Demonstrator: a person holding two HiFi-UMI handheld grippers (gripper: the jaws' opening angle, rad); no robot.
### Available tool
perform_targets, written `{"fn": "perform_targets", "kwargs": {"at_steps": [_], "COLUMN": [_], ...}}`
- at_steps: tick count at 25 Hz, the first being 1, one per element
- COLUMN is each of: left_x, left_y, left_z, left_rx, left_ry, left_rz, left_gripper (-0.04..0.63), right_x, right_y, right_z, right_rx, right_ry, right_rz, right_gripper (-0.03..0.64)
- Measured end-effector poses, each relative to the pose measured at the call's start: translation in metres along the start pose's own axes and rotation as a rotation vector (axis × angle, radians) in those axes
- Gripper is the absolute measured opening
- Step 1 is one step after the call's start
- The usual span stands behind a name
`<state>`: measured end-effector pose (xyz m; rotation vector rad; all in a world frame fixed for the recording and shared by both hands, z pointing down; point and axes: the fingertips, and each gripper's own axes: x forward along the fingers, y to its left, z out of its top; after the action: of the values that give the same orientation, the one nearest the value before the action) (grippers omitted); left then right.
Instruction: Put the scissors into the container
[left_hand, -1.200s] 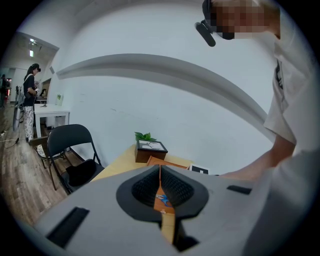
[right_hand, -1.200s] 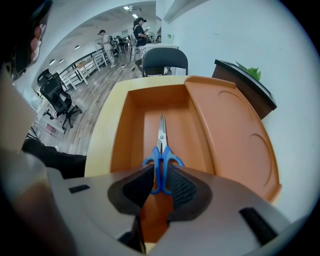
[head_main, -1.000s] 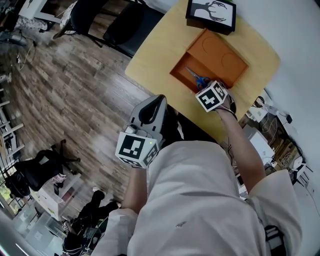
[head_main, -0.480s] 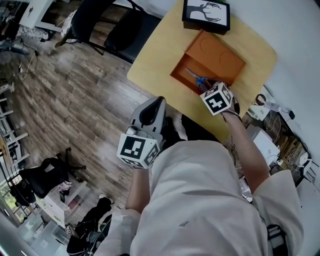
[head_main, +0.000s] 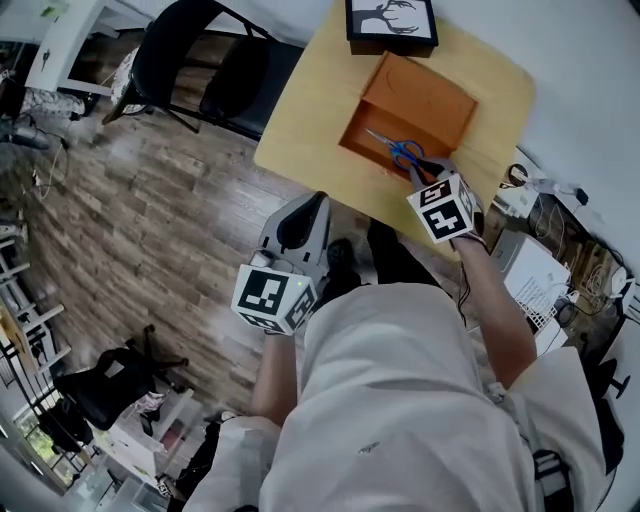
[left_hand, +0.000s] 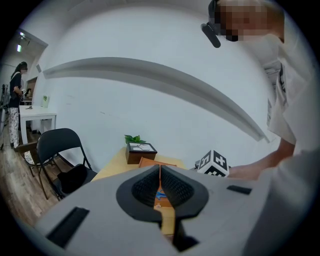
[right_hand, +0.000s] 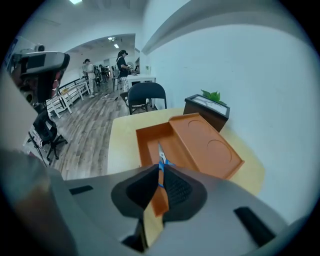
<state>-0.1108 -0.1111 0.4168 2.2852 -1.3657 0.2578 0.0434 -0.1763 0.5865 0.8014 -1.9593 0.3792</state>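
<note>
The blue-handled scissors (head_main: 396, 148) lie flat in the deep near compartment of the orange container (head_main: 432, 95) on the yellow table (head_main: 310, 110). My right gripper (head_main: 423, 169) hovers just behind the handles, jaws together and holding nothing. In the right gripper view the scissors (right_hand: 160, 152) show just past the right gripper (right_hand: 161, 170), inside the container (right_hand: 205, 145). My left gripper (head_main: 314, 202) hangs off the table's near edge above the floor, jaws together and empty. The left gripper (left_hand: 160, 170) points toward the table in its own view.
A dark box with a deer picture (head_main: 392, 20) stands at the table's far edge, right behind the container. A black folding chair (head_main: 200, 60) sits to the table's left. Cables and white boxes (head_main: 530, 270) crowd the floor at the right.
My right gripper has drawn back a little from the container toward the table's near edge. The scissors stay put in the compartment. The left gripper has hardly moved.
</note>
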Motion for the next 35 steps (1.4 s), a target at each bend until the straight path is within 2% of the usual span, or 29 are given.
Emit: {"fn": "perform_targets", "kwargs": {"at_steps": [8,18,26,35], "left_x": [-0.033,-0.074,-0.099,-0.117], "left_y": [-0.008,-0.028,-0.053,-0.075], "left_z": [-0.011,-0.021,-0.02,-0.016], "left_rx": [0.027,0.065,0.112,0.149], "left_ry": [0.013,-0.006,-0.031,-0.046], "left_rz": [-0.099,-0.211,-0.287,-0.369], "left_gripper": [0.011,0.011,0.011,0.011], "right_x": [-0.046,-0.134,-0.213,-0.266], "right_y": [0.035,0.074,0.108,0.141], "right_z": [-0.007,0.003,0.014,0.011], "right_rx": [0.09,0.222,0.238,0.271], "right_ry": [-0.061,-0.28,-0.5,-0.629], "right_rz": [-0.086,-0.215,-0.33,-0.409], "right_gripper": [0.006,-0.002,-0.001,-0.001]}}
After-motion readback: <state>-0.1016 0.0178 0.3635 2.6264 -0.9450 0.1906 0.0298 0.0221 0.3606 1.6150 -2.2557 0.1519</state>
